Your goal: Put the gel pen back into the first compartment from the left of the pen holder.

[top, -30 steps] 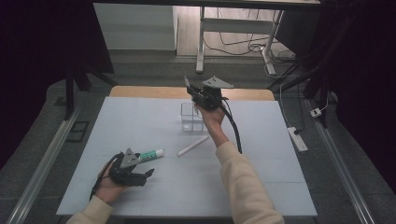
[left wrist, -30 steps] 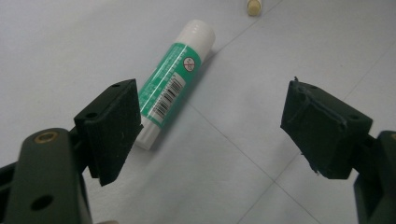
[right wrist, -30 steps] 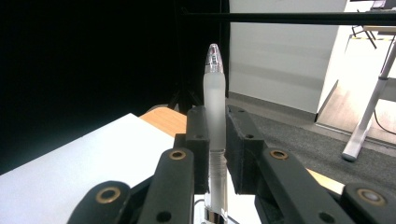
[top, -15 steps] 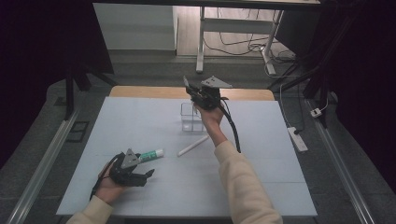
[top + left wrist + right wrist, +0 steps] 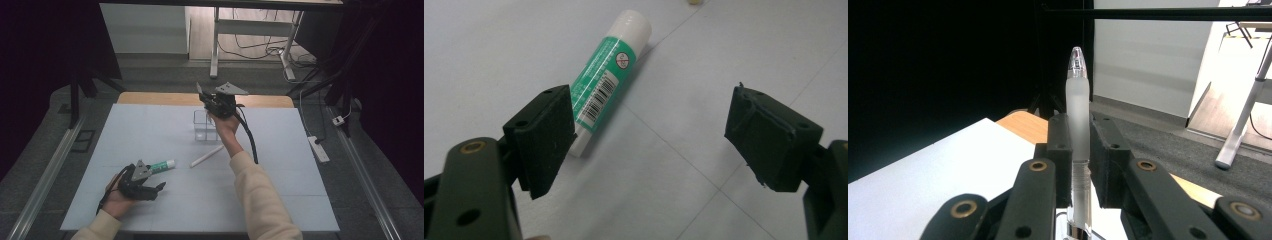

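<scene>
Frosted pen [image 5: 1078, 115] stands pinched upright between the right gripper's [image 5: 1079, 150] jaws, raised above a clear holder [image 5: 205, 125] at the table's [image 5: 300, 165] far middle. Near left, the left gripper [image 5: 649, 135] rests spread beside a green glue stick [image 5: 606, 82].

The person wears cream long sleeves [image 5: 257, 195] that reach the wrists. Each hand carries a dark, near-black tool. The right tool [image 5: 205, 98] bears a grey 3-cornered plate on top, and a black cable trails from it along the forearm. The left tool [image 5: 646, 135] has a smaller grey plate and its own black cable. Up close, each has 2 blocky black pads [image 5: 546, 137] on dark green link arms, joined with brass-coloured rivets and small round holes.
</scene>
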`<state>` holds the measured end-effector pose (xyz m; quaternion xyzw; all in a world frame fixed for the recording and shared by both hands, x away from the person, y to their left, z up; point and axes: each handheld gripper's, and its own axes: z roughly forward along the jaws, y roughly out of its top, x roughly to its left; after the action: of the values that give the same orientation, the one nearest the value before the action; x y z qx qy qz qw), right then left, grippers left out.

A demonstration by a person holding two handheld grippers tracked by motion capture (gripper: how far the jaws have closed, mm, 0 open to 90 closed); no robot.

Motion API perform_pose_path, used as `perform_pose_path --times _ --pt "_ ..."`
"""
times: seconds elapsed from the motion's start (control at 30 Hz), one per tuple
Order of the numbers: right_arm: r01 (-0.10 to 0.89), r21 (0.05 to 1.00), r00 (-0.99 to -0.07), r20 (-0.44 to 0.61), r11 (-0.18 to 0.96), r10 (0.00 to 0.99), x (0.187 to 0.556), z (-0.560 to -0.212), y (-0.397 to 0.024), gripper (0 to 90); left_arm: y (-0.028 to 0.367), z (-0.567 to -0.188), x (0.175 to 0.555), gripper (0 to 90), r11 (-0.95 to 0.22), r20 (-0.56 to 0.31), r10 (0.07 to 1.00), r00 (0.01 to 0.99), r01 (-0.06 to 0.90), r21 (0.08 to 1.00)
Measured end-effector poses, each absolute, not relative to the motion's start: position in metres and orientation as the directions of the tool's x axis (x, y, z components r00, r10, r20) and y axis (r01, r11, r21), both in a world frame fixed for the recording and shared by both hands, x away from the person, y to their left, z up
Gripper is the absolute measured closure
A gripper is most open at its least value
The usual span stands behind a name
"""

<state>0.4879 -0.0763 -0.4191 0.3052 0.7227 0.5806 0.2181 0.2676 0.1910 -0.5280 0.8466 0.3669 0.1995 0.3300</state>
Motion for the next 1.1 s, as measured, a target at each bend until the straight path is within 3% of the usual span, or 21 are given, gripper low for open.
perform_pose_path --times 1.1 --pt "0.236 0.959 -0.713 0.06 0.158 0.698 0.491 -0.442 -0.082 79.4 0.188 -0.531 0.268 21.1 -0.542 0.11 0.736 0.668 0.485 0.686"
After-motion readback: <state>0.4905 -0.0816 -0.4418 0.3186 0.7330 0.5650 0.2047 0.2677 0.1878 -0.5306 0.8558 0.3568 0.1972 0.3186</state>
